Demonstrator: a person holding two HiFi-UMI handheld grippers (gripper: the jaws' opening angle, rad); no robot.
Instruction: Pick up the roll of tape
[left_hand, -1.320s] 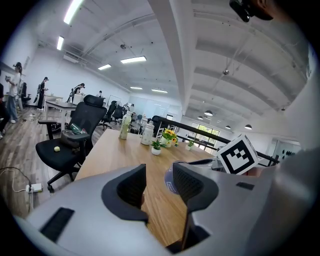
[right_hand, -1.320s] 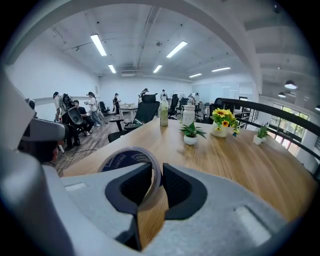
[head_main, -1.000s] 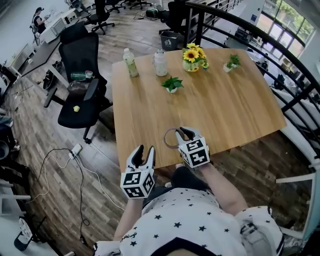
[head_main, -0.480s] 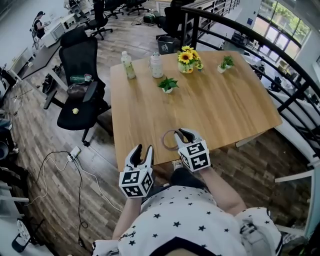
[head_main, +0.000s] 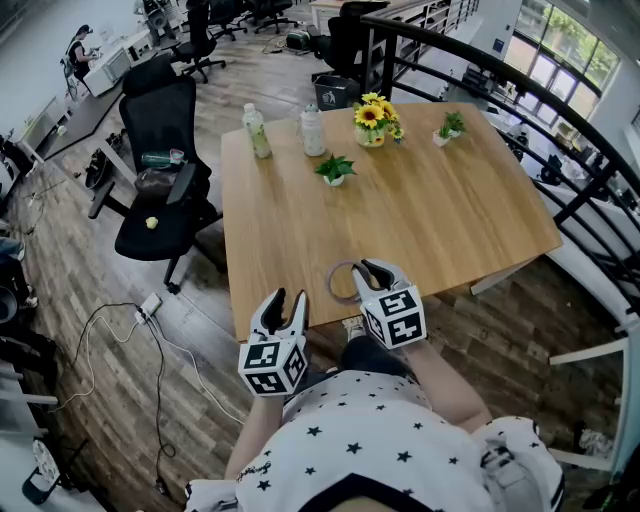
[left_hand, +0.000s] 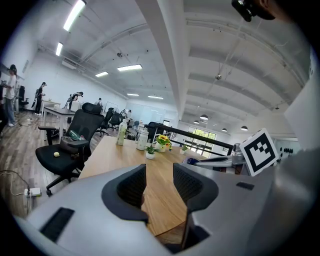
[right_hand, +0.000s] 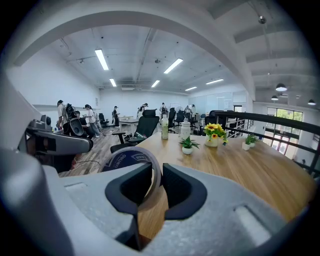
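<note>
The roll of tape is a thin pale ring with a dark printed inner face, held just above the near edge of the wooden table. My right gripper is shut on the ring's wall, one pad inside and one outside. My left gripper hovers beyond the table's front edge, to the left of the tape. It is open, and only the tabletop shows through its gap.
At the table's far side stand two bottles, a small green plant, a sunflower pot and another small plant. A black office chair is left of the table. A dark railing runs along the right. Cables lie on the floor at left.
My right gripper has lifted slightly with the tape ring in it, coming nearer the head camera. The left gripper has barely shifted.
</note>
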